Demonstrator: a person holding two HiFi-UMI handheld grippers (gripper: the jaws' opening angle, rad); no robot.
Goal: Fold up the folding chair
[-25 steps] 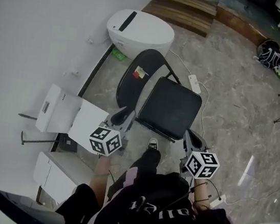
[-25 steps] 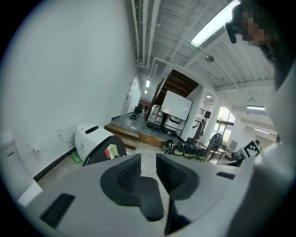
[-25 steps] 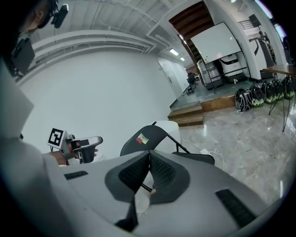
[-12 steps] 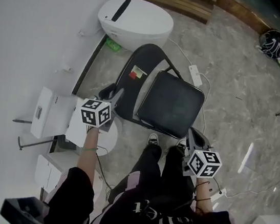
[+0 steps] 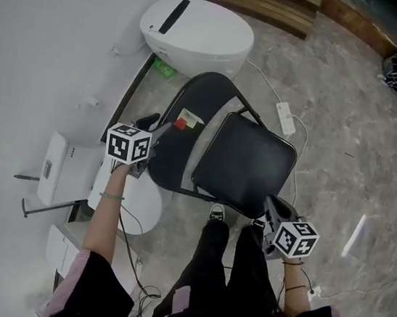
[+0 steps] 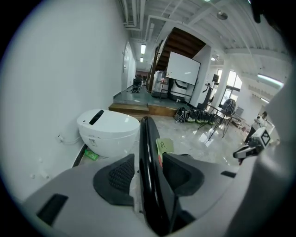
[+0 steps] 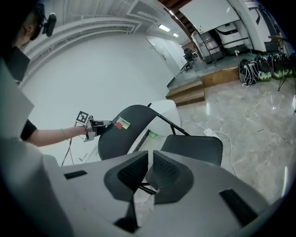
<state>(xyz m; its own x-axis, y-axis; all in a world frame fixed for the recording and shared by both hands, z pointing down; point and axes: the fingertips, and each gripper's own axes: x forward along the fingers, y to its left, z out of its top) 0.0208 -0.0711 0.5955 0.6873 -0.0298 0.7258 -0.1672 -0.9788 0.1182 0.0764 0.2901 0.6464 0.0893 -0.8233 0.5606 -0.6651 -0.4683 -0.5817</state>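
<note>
My left gripper (image 5: pixel 157 132) straddles the rim of the backrest (image 6: pixel 148 148). The black edge stands upright between the jaws, which are opening, and neither pad presses on it yet. I judge I have it there because that rim is the handle that steadies the frame while the seat tips up.

My right gripper (image 7: pixel 150 178) is closed on nothing, pads together, and hangs low just beside the front corner of the seat (image 5: pixel 246 161). I'd guess closed jaws will serve as a blunt pusher under that front edge.

The chair (image 7: pixel 129 134) stands fully unfolded, with the seat flat and the backrest and its stickers (image 5: pixel 188 120) toward the wall. My feet are just at its front. Behind it, near but apart, sits a toilet (image 5: pixel 197 35). A power strip (image 5: pixel 286 118) lies on the floor beside the back leg, and the legs could snag its cord as they swing shut.
</note>
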